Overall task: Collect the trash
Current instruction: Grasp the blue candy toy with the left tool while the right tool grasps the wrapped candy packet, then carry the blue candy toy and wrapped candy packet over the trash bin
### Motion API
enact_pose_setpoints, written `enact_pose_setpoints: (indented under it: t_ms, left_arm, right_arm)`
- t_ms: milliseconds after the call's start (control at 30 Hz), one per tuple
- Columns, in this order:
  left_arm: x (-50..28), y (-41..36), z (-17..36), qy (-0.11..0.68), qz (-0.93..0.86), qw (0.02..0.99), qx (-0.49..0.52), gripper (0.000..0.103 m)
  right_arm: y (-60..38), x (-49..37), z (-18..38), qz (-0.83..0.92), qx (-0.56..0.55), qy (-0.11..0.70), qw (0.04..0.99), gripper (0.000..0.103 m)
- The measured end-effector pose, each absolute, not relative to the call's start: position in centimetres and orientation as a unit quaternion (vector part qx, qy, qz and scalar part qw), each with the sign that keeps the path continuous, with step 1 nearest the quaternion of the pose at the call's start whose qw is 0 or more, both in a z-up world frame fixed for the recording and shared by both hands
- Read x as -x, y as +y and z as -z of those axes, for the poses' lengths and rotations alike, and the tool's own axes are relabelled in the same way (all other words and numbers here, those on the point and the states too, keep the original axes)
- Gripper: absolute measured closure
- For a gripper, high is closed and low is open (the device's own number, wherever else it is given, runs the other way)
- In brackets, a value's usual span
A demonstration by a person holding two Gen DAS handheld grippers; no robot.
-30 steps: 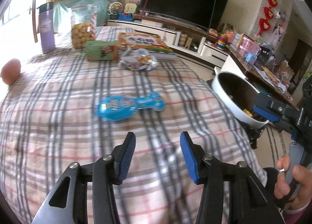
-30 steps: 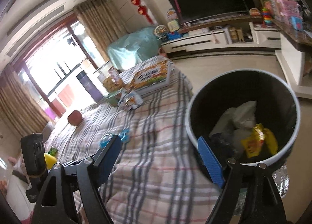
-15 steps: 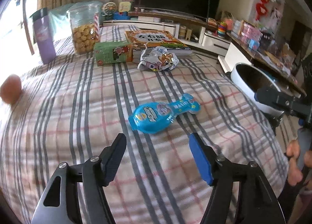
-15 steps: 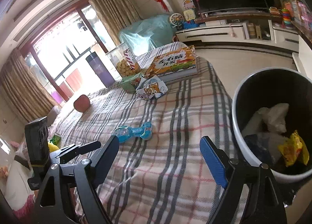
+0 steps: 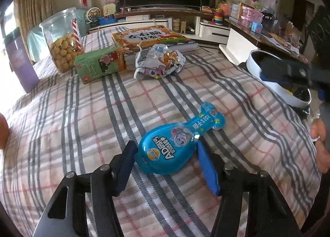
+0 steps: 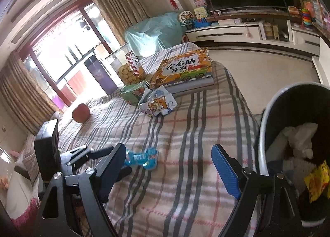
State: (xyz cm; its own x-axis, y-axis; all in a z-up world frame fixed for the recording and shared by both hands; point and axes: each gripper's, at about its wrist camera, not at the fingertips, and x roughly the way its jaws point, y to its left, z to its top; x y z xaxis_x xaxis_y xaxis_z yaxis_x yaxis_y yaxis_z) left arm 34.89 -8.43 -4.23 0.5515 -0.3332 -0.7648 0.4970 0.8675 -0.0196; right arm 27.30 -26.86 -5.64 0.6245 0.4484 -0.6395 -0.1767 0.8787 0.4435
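Note:
A blue plastic snack wrapper lies flat on the plaid tablecloth. My left gripper is low over it, and its jaws are closing with the wrapper's wide end between the pads; no firm squeeze shows. Farther back lies a crumpled cartoon wrapper. In the right wrist view the blue wrapper and the crumpled wrapper show too. My right gripper hangs open over the cloth with nothing in it. At the table's right edge stands a white-rimmed bin holding trash; the bin is partly hidden in the left wrist view.
At the table's far end stand a cookie jar, a green box, a picture book and a purple bottle. A red apple sits by the left edge. A hand grips the right tool.
My left gripper has come forward and down until its jaws straddle the blue wrapper, which earlier lay ahead of them. The right gripper has swung away from the bin toward the table.

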Motion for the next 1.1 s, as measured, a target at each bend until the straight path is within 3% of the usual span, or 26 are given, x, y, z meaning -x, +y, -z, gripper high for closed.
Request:
enact_pose_setpoints:
  t_ms: [167, 467, 700, 767, 800, 900, 1100]
  left_arm:
    - [-33.7, -6.9, 3.9, 0.406, 0.208, 0.887, -0.074, 0.045]
    - [-31.3, 0.2, 4.1, 0.409, 0.064, 0.907, 0.074, 0.044]
    - [-30.3, 0.0, 4.7, 0.410, 0.044, 0.907, 0.082, 0.043]
    - [-30.1, 0.0, 4.8, 0.410, 0.046, 0.907, 0.086, 0.042]
    - [-30.2, 0.0, 4.7, 0.408, 0.049, 0.907, 0.087, 0.041]
    - [-29.9, 0.0, 4.5, 0.404, 0.051, 0.909, 0.087, 0.038]
    - [-29.0, 0.8, 4.0, 0.389, 0.072, 0.914, 0.094, 0.031]
  right_arm:
    - [-25.1, -29.4, 6.2, -0.189, -0.165, 0.402, 0.881, 0.017]
    - [-22.1, -34.6, 8.0, -0.195, -0.155, 0.419, 0.873, 0.017]
    - [-20.2, -37.8, 9.3, -0.182, -0.132, 0.433, 0.873, 0.019]
    - [-20.1, -37.8, 9.6, -0.176, -0.120, 0.433, 0.876, 0.037]
    - [-20.1, -37.7, 9.7, -0.179, -0.121, 0.435, 0.874, 0.050]
    - [-20.5, -36.5, 9.4, -0.185, -0.121, 0.430, 0.876, 0.069]
    - [-22.6, -31.5, 8.2, -0.202, -0.145, 0.420, 0.873, 0.075]
